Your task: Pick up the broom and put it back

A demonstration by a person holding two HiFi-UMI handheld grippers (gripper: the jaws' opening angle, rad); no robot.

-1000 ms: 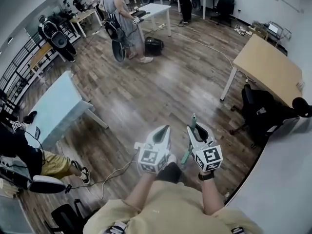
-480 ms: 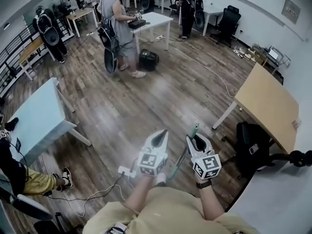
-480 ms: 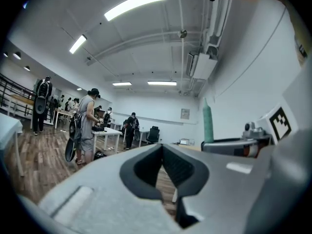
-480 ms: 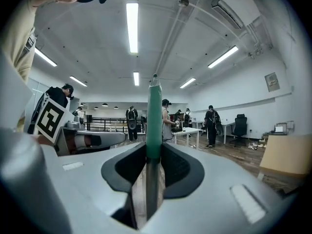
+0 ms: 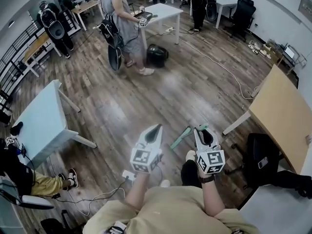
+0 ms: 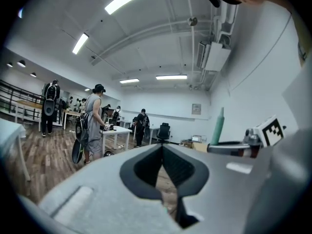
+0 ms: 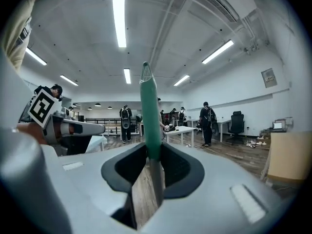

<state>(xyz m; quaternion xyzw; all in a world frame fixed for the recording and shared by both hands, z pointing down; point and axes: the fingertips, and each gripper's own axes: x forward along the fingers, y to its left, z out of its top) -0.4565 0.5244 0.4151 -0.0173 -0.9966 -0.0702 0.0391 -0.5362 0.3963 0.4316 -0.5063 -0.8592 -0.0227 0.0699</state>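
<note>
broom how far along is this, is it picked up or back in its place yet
Pickup looks done: the right claw is shut on the broom at its green handle. The left claw is shut and empty. Putting it back is left; no spot for it shows yet.
</note>
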